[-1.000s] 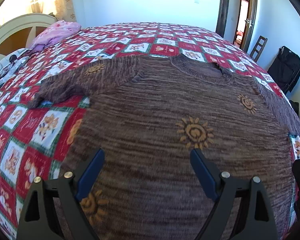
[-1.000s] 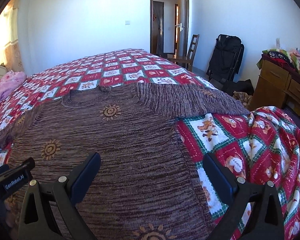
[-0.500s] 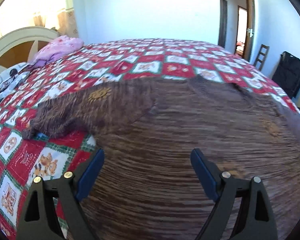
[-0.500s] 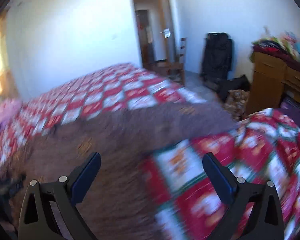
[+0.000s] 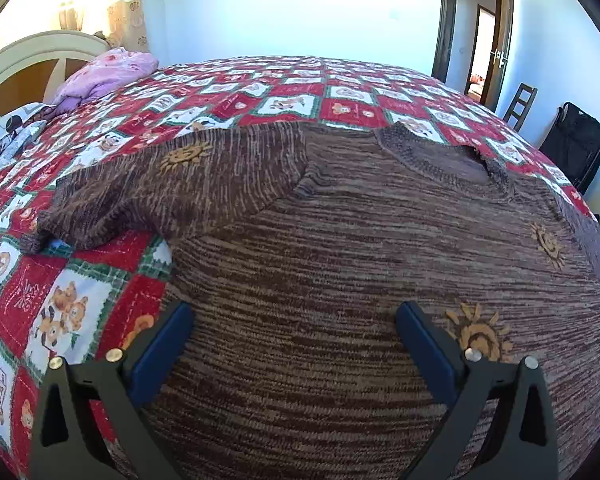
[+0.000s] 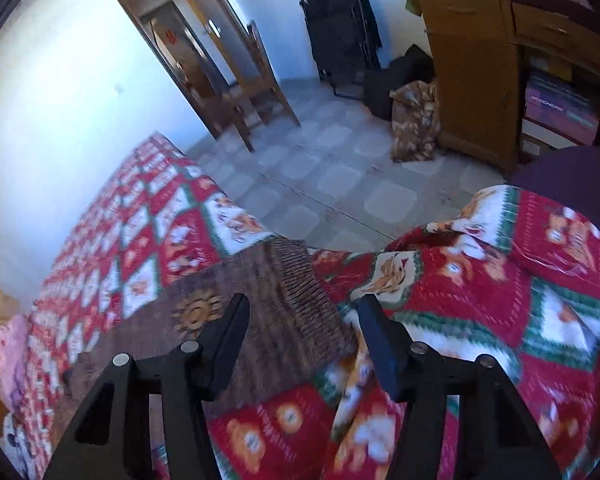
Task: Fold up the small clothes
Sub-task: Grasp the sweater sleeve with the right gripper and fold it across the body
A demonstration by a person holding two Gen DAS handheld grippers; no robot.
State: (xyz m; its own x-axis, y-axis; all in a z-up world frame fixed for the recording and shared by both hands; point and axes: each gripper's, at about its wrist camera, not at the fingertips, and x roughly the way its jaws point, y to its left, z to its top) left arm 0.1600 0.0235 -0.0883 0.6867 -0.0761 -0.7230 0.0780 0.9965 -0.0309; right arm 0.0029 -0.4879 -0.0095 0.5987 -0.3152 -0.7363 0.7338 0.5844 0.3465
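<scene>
Left hand-held gripper (image 5: 294, 344) pointing steeply down over sweater body, jaws opening to widest, nothing between pads. Right hand-held gripper (image 6: 304, 332) tilting sideways over sleeve end, lower centre of frame, jaws closing, half apart; whether pads are touching knit, cannot tell. One sweater (image 5: 360, 248): brown marled knit, ribbed collar, orange sun motifs, three showing in left view; lying flat on bed, two sleeves spreading outward. One quilt (image 5: 40, 320): red, white, green patchwork squares. One pink bundle (image 5: 104, 76), upper left.

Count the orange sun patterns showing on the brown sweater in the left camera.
3: one on the sleeve, one near the right shoulder, one by the right finger. More may be hidden.
</scene>
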